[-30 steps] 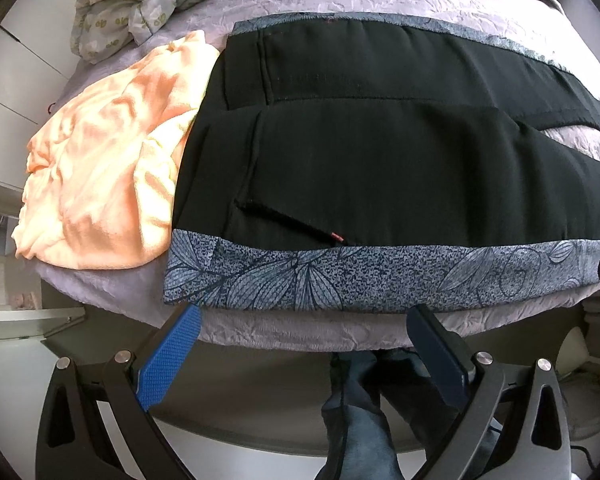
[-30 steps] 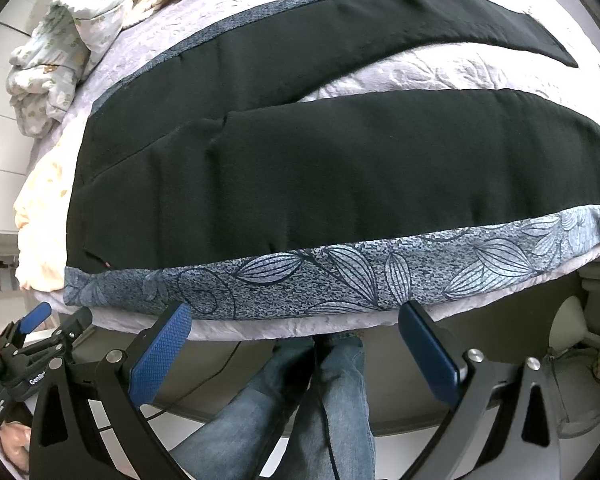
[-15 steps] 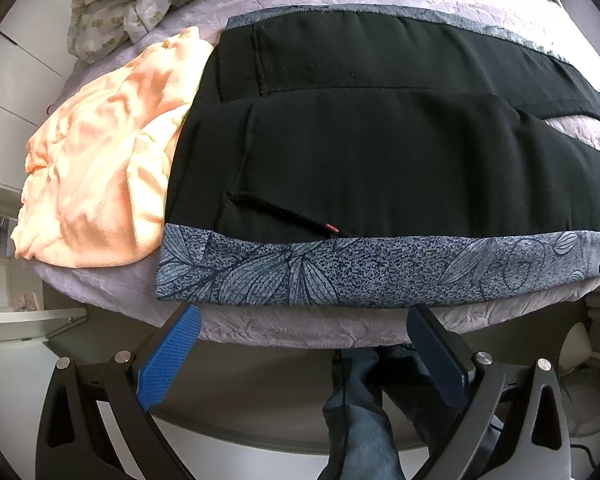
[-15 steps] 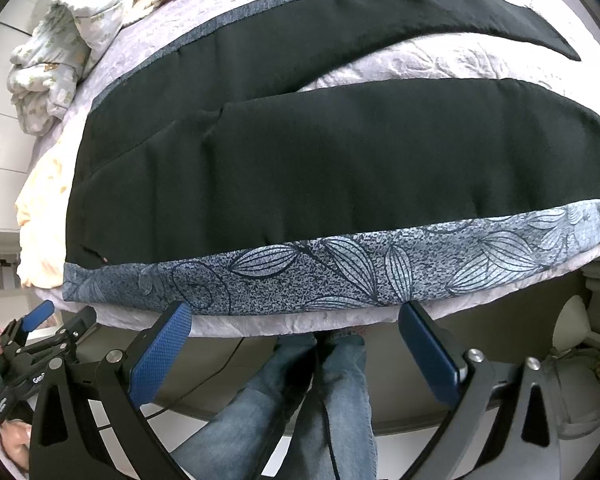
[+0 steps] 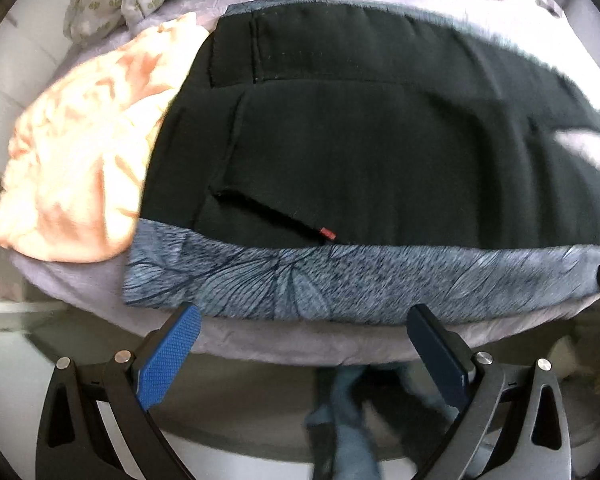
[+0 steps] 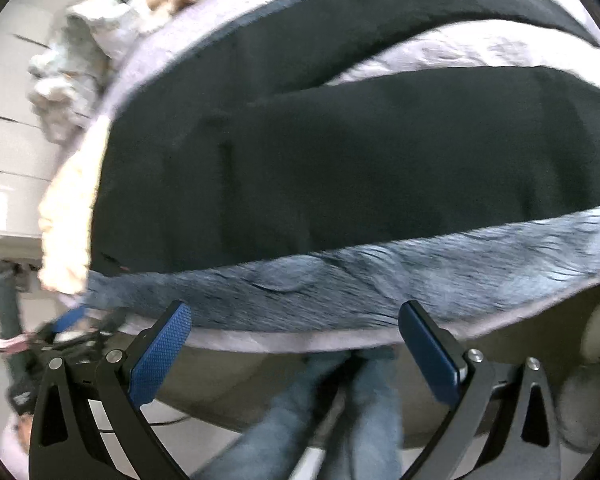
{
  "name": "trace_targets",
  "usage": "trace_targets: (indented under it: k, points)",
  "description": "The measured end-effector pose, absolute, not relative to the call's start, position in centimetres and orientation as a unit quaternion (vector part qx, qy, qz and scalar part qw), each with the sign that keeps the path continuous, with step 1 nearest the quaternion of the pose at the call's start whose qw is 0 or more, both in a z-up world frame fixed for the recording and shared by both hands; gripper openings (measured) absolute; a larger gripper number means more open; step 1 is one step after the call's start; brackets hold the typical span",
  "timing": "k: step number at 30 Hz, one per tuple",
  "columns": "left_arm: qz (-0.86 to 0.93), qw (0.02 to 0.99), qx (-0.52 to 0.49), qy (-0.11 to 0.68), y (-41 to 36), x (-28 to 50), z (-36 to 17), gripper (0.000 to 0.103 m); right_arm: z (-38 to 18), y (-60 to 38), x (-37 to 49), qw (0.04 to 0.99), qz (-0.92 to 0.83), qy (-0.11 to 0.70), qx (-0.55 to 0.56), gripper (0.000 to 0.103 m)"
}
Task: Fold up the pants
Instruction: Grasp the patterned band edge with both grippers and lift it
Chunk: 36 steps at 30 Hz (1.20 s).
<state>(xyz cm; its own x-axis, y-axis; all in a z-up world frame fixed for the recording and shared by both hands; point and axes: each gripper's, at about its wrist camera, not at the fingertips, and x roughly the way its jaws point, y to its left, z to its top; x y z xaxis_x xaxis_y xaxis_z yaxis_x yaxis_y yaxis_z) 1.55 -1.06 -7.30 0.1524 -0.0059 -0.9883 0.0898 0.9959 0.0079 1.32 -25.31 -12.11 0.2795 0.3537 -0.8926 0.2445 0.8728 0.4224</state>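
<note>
Both claws: my left gripper (image 5: 300,344) and right gripper (image 6: 296,340) gaped wide, empty.
Left view only: peach cloth (image 5: 80,160) clear beside pants (image 5: 380,160).
Right view: blurred.

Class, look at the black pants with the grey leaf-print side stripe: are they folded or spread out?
Spread out. The black pants lie flat on the lilac bedspread, legs apart with bedspread showing between them.

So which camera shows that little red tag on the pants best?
The left wrist view: the red tag sits near the middle, by the pocket slit on the pants. In the right wrist view it is only a faint blurred speck at the far left.
</note>
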Motion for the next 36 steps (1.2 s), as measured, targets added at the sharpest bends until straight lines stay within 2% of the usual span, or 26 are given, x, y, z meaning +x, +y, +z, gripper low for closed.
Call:
trace_targets:
  k: [3,5,6,7,8,14,19,21,24,26,28,30,36]
  points:
    - [-0.077,0.766,-0.057,0.635,1.0,1.6,-7.4,0.103,-12.8,-25.1,1.3,0.746,0.122,0.562,0.334,0.103]
    - [-0.115,0.757,-0.123,0.632,2.5,1.4,-8.1,0.103,-13.9,-24.9,1.2,0.725,0.163,0.55,0.381,0.099]
    - [-0.13,0.746,-0.15,0.636,3.1,1.2,-8.9,0.103,-14.8,-24.7,1.1,0.71,0.179,0.549,0.402,0.09]
    - [-0.139,0.736,-0.171,0.64,3.6,1.1,-9.7,0.103,-15.6,-24.5,1.0,0.7,0.186,0.552,0.414,0.076]
    - [-0.143,0.729,-0.186,0.643,4.0,0.9,-10.4,0.103,-17.0,-24.4,0.8,0.684,0.192,0.558,0.429,0.072]
    - [-0.144,0.7,-0.276,0.642,5.2,1.2,-13.7,0.103,-21.2,-24.8,0.0,0.645,0.195,0.573,0.466,0.071]
    - [-0.139,0.72,-0.305,0.607,5.6,2.1,-11.9,0.102,-20.4,-27.1,0.0,0.654,0.192,0.535,0.499,0.07]
    - [-0.139,0.726,-0.308,0.599,5.8,2.5,-11.4,0.097,-19.2,-28.1,0.3,0.663,0.197,0.507,0.515,0.07]
    - [-0.13,0.73,-0.292,0.604,5.7,3.2,-11.3,0.074,-18.3,-28.9,0.9,0.669,0.196,0.491,0.522,0.069]
    - [-0.133,0.725,-0.284,0.613,5.8,3.6,-11.8,0.038,-18.8,-29.2,0.9,0.665,0.182,0.498,0.526,0.055]
    - [-0.125,0.721,-0.28,0.622,6.0,3.7,-12.0,0.026,-19.8,-29.7,0.4,0.651,0.16,0.512,0.537,0.017]
    - [-0.123,0.724,-0.281,0.618,6.5,3.6,-11.2,0.022,-20.1,-30.7,-0.1,0.645,0.161,0.502,0.553,0.014]
    - [-0.126,0.768,-0.25,0.577,6.0,5.4,-4.9,0.022,-14.0,-31.2,2.3,0.689,0.21,0.478,0.503,0.014]
